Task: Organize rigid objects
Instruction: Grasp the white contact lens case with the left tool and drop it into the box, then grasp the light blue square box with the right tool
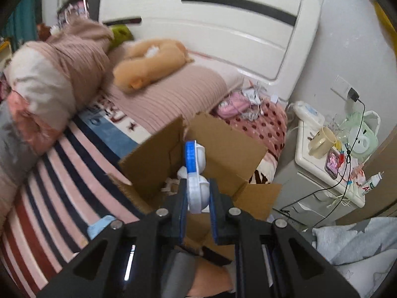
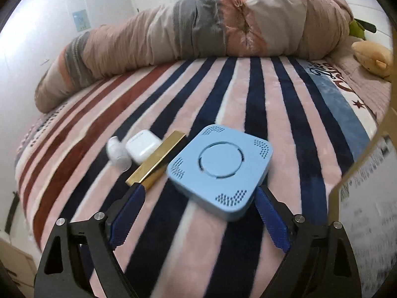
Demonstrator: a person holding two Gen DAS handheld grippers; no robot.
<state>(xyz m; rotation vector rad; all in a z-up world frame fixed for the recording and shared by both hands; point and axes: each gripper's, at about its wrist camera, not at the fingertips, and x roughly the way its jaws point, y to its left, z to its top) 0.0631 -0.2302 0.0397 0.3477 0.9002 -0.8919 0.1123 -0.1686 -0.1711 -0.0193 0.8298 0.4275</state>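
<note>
Your left hand-held gripper (image 1: pixel 198 196) pinched a white and blue plastic piece (image 1: pixel 194 173), low centre of the left wrist frame, over the open cardboard box (image 1: pixel 223 154) on the bed (image 1: pixel 62 173); something white already lay inside. In the right wrist frame your right hand-held gripper (image 2: pixel 198 200) was spread around the light blue square device (image 2: pixel 219 171), which was not yet gripped. Left of it, the gold bar (image 2: pixel 156 160), white earbud case (image 2: pixel 144 145) and small white item (image 2: pixel 117 155) waited on the bed. I judged you partway through.
</note>
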